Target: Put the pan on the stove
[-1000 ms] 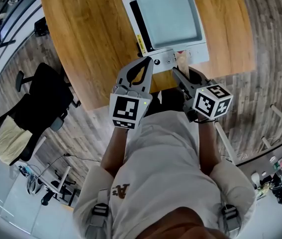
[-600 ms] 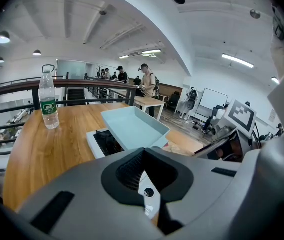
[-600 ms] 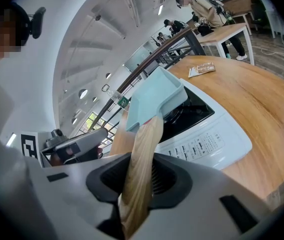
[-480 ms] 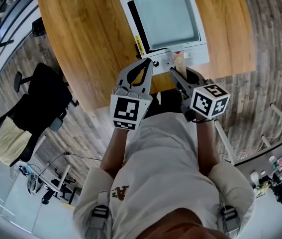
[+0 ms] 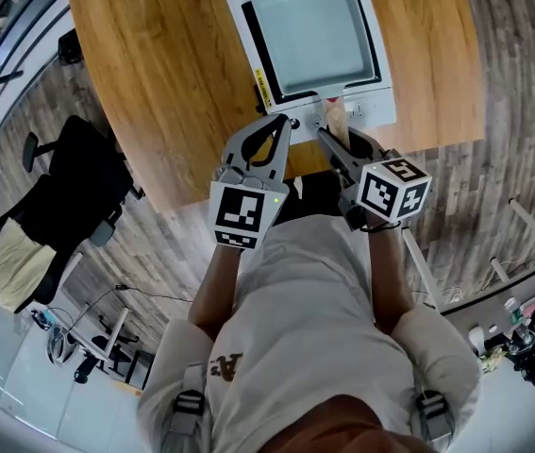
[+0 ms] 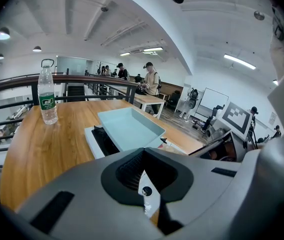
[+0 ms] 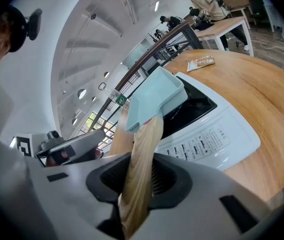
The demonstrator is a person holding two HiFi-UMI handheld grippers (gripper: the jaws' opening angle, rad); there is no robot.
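Note:
A pale blue square pan (image 5: 316, 31) with a wooden handle (image 5: 334, 116) sits over the black top of the white stove (image 5: 371, 102) on the wooden table. My right gripper (image 5: 335, 132) is shut on the handle, which runs out between its jaws (image 7: 139, 184) to the pan (image 7: 157, 101) above the stove (image 7: 207, 139). I cannot tell whether the pan's base touches the glass. My left gripper (image 5: 284, 119) hovers shut and empty at the stove's near edge, left of the handle. From it I see the pan (image 6: 129, 129) and the stove (image 6: 94, 146).
The table (image 5: 173, 74) stretches left of the stove, with a water bottle (image 6: 47, 96) far back and a small packet (image 7: 200, 62) beyond the stove. A black office chair (image 5: 78, 196) stands on the floor at the left. A railing and people are in the background.
The pan has shifted slightly left and forward over the stove, so black glass now shows along its right side too. Both grippers moved a little with it.

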